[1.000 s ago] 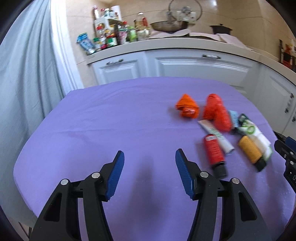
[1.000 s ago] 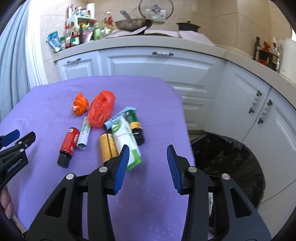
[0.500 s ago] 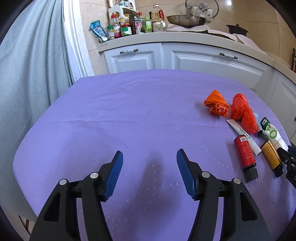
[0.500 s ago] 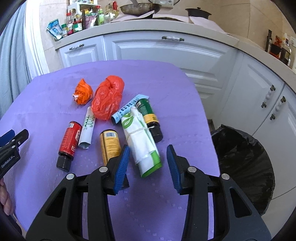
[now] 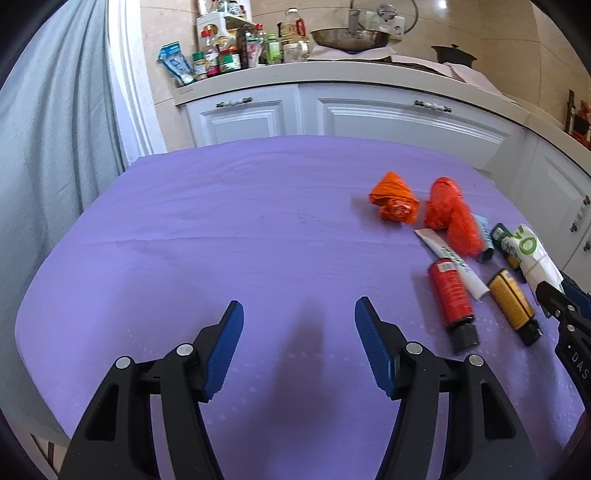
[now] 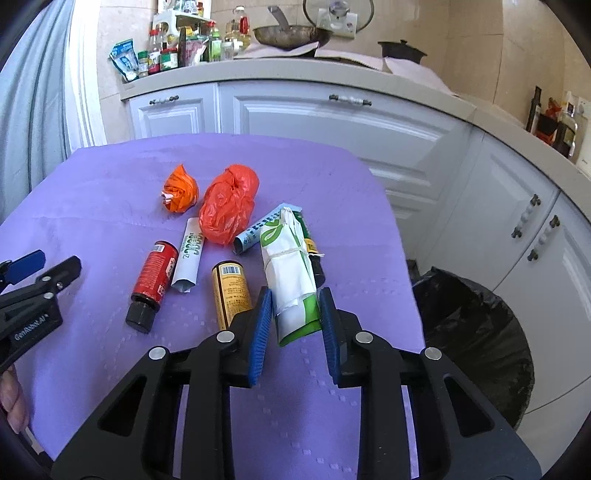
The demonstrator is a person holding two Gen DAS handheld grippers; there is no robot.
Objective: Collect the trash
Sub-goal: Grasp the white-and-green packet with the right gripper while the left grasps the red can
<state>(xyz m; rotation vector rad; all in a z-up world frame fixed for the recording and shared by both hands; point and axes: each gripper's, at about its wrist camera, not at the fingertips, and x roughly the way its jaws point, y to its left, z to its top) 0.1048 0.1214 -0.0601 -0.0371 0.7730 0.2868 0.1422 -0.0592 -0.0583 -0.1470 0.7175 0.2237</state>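
Note:
Trash lies on the purple tablecloth [image 6: 92,192]: a white-and-green packet [image 6: 291,266], a yellow bottle [image 6: 231,288], a red bottle [image 6: 155,273], a white tube [image 6: 190,254], a blue tube [image 6: 258,230], a dark green bottle [image 6: 312,251] and two orange bags [image 6: 229,203]. My right gripper [image 6: 295,293] straddles the near end of the packet. Its jaws are closing and the pads stand right at the packet's sides without visibly squeezing it. My left gripper [image 5: 298,306] hovers open over bare cloth, left of the red bottle [image 5: 450,291].
A bin with a black liner [image 6: 476,332] stands on the floor right of the table, below white cabinets [image 6: 332,122]. The counter behind holds several jars and a pan [image 6: 291,35]. A grey curtain [image 5: 48,147] hangs at the left. A hand [image 6: 11,402] shows at the left edge.
My right gripper has come forward over the white-and-green packet and its jaws have narrowed around it. The left gripper has stayed over the bare cloth, jaws slightly wider.

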